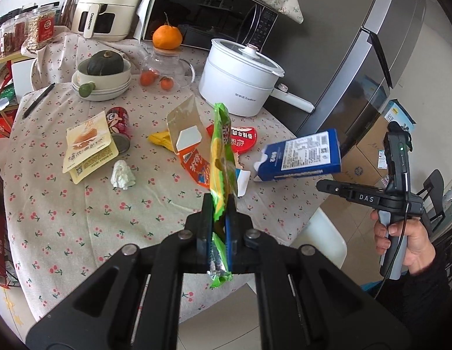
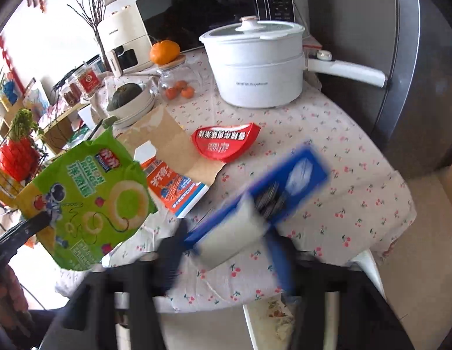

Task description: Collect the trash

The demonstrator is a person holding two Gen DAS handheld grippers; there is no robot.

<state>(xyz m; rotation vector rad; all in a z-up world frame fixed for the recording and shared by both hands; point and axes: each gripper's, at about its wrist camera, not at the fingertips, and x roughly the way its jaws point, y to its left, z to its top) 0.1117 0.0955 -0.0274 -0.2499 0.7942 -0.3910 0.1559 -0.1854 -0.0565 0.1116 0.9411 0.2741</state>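
My left gripper (image 1: pixel 221 204) is shut on a green onion-ring snack bag (image 1: pixel 221 157) and holds it upright above the table; the bag also shows at the left of the right wrist view (image 2: pixel 89 204). My right gripper (image 2: pixel 226 248) holds a blue and white milk carton (image 2: pixel 255 207), blurred by motion, above the table's near edge; the carton shows at the right in the left wrist view (image 1: pixel 301 156). On the cloth lie a torn orange box (image 1: pixel 193 157), a red lid (image 1: pixel 243 140), a red can (image 1: pixel 119 128), a burger wrapper (image 1: pixel 87 145) and a crumpled tissue (image 1: pixel 123 174).
A white electric pot (image 1: pixel 240 78), a glass jar with an orange (image 1: pixel 164 58), stacked bowls with a squash (image 1: pixel 102 78), a microwave (image 1: pixel 208 8) and an air fryer (image 1: pixel 106 3) stand at the back. A fridge (image 1: pixel 365 58) is at the right. A white chair (image 1: pixel 322 239) stands by the table edge.
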